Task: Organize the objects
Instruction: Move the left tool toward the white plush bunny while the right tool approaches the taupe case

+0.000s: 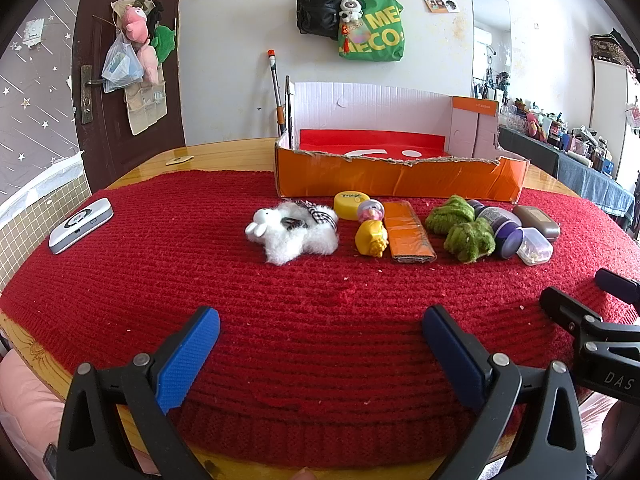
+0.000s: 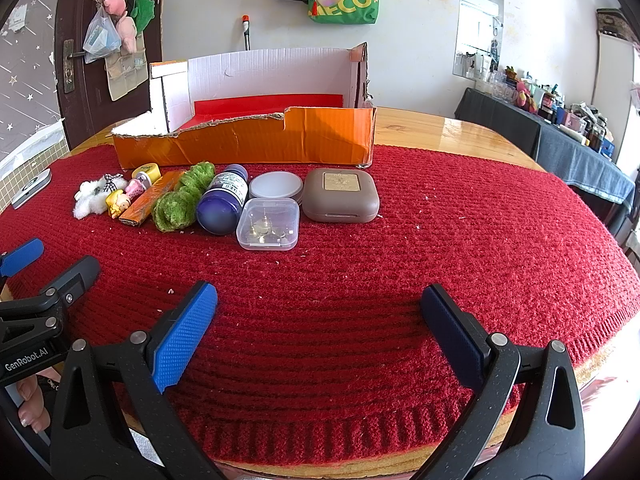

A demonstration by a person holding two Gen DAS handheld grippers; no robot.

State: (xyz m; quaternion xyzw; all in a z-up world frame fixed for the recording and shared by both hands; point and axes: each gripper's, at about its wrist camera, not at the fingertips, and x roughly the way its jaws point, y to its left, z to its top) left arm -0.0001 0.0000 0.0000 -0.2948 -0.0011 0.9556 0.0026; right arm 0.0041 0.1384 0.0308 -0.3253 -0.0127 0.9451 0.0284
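Surface: a wooden counter (image 2: 460, 128) covered by a red knitted cloth (image 1: 200, 248).
Far left: a white gadget (image 1: 80, 225) lies alone on the cloth, well apart from the row.
Box: an orange cardboard box (image 1: 400, 178) with a torn front wall and a red floor stands behind the row, open on top.
Row, left end: a white plush sheep (image 1: 298, 232) lies on its side.
Next: a yellow round tin (image 1: 351, 205), a small pink figure (image 1: 370, 211) and a yellow figure (image 1: 372, 238) sit close together.
Middle: an orange flat packet (image 1: 408, 232), then two green fuzzy pieces (image 1: 460, 226) touching each other.
Right part: a purple bottle (image 2: 224, 200) on its side, a white round lid (image 2: 276, 186) behind a clear plastic case (image 2: 268, 224), and a brown rounded case (image 2: 340, 196) at the end.
Left claw (image 1: 320, 356): blue pads spread wide, nothing between them, hovering over bare cloth in front of the row.
Right claw (image 2: 318, 340): blue pads likewise wide apart and empty, over the cloth nearer the clear plastic case.
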